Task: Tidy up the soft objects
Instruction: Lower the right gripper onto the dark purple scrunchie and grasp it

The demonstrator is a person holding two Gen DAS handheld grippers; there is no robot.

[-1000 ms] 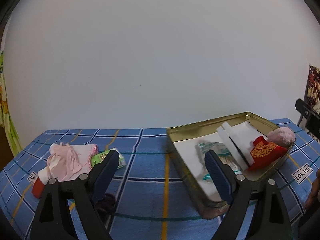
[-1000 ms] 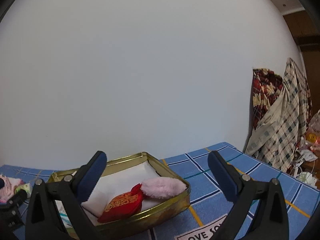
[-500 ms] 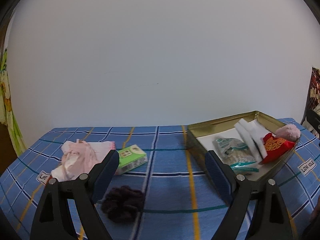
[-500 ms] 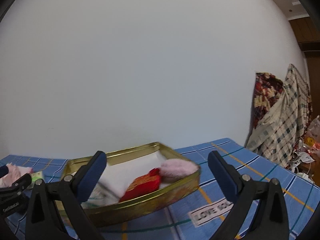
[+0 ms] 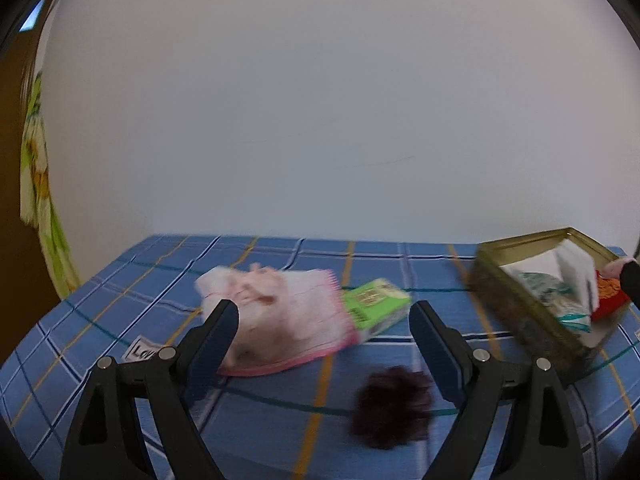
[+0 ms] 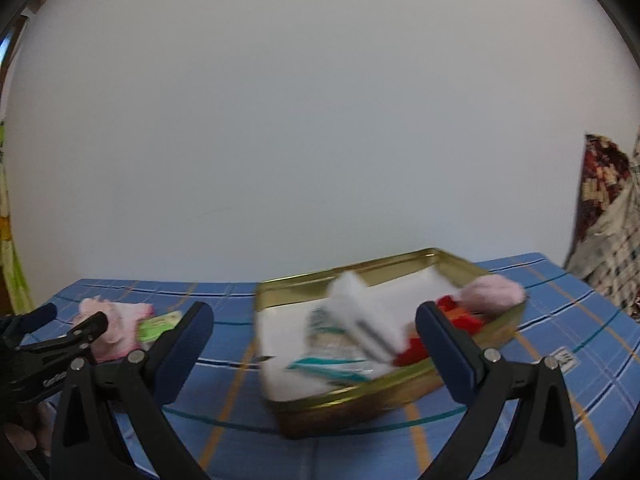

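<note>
A pink cloth (image 5: 280, 316) lies bunched on the blue checked cover (image 5: 120, 300), with a green packet (image 5: 376, 306) against its right edge. A dark purple scrunchie (image 5: 394, 408) lies nearer, by my right finger. My left gripper (image 5: 324, 332) hangs open and empty just short of the cloth. To the right stands a gold tin (image 6: 360, 396) holding a white folded cloth (image 6: 360, 316), a teal-printed pouch (image 6: 332, 356), a red pouch (image 6: 416, 350) and a pink puff (image 6: 494, 294). My right gripper (image 6: 314, 340) is open and empty in front of the tin.
A white wall closes the far side. Patterned and checked fabrics (image 6: 608, 216) hang at the right, a green flowered curtain (image 5: 40, 208) at the left. A white printed label (image 6: 562, 358) lies on the cover beside the tin. The left gripper (image 6: 52, 328) shows at the right view's left edge.
Both views have swung left. The pink cloth, green packet and scrunchie now sit between the left fingers; the tin has slid to that view's right edge. The tin centres in the right view.
</note>
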